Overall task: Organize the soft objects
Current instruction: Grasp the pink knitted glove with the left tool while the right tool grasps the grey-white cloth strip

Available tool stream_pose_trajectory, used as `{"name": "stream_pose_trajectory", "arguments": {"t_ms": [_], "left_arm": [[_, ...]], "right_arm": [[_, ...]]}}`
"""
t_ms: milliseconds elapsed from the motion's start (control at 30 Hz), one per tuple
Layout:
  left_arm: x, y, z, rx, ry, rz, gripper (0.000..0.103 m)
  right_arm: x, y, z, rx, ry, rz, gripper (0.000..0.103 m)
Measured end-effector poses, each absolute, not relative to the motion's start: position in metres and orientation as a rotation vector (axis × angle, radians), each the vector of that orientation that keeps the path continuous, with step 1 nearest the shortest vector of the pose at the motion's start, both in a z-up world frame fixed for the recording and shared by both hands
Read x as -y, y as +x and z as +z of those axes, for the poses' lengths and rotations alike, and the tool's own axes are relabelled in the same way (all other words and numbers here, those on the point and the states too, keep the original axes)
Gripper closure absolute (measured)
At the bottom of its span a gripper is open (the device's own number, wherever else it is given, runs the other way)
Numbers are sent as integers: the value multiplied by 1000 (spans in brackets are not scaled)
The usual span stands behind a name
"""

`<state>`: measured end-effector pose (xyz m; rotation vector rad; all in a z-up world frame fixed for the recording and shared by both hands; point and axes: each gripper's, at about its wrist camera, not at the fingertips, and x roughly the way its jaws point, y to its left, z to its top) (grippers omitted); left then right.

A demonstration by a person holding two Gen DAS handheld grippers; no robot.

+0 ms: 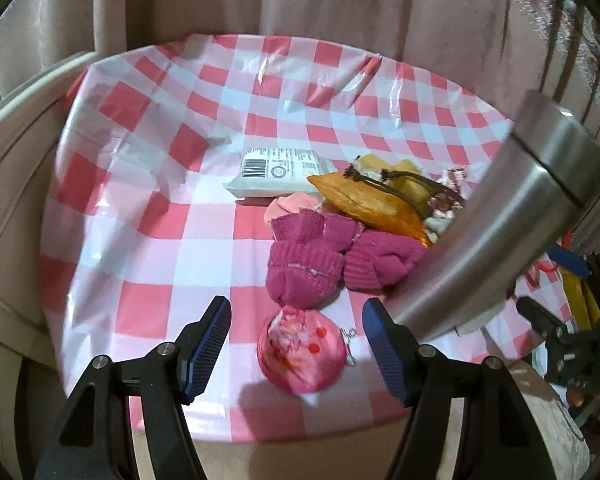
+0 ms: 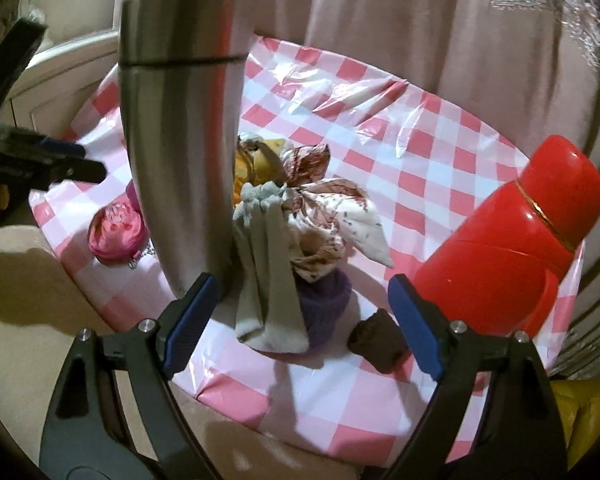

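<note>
A heap of soft things lies on the checked tablecloth (image 1: 148, 184): magenta knit socks (image 1: 304, 272), a pink round pouch (image 1: 296, 356), an orange pouch (image 1: 364, 204) and a white packet (image 1: 276, 172). My left gripper (image 1: 296, 344) is open, its jaws either side of the pink pouch, just above it. The right wrist view shows a grey sock (image 2: 268, 280), a purple knit item (image 2: 324, 304), a white and maroon patterned cloth (image 2: 332, 216) and a small brown sock (image 2: 376, 344). My right gripper (image 2: 300, 324) is open over the grey sock and purple item. The pink pouch (image 2: 116, 236) lies at the left.
A tall steel flask (image 2: 180, 140) stands at the table's near edge between the two grippers; it also shows in the left wrist view (image 1: 496, 216). A red flask (image 2: 512, 240) stands at the right edge. Curtains hang behind the table. Pale cushioned furniture lies to the left.
</note>
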<state>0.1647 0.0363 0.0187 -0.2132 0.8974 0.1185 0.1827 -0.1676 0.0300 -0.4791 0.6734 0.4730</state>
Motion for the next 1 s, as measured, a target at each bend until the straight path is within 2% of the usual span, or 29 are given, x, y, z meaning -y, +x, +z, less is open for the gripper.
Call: {"name": "stream_pose_trajectory", "arguments": {"t_ms": [133, 367, 500, 600, 700, 733, 767, 833, 1000], "left_arm": [[-47, 186, 2, -943, -249, 102, 34], [-58, 214, -22, -989, -256, 86, 34], [-61, 225, -32, -1006, -257, 79, 34], [-59, 233, -39, -1018, -252, 58, 34], [-57, 239, -44, -1029, -243, 45, 34], [-56, 240, -46, -1031, -241, 39, 36], [-55, 241, -47, -1033, -239, 34, 45], [-53, 241, -47, -1029, -236, 17, 57], [-52, 233, -42, -1001, -224, 41, 72]], "right_arm": [[158, 186, 19, -671, -559, 464, 19], [135, 180, -7, -634, -749, 434, 20], [129, 183, -24, -645, -826, 404, 37], [127, 185, -33, -646, -855, 389, 39], [127, 186, -37, -622, -876, 369, 46], [127, 186, -37, -612, -883, 358, 49], [128, 186, -36, -603, -881, 356, 51], [129, 182, -34, -588, -868, 361, 66], [132, 172, -25, -536, -846, 363, 84]]}}
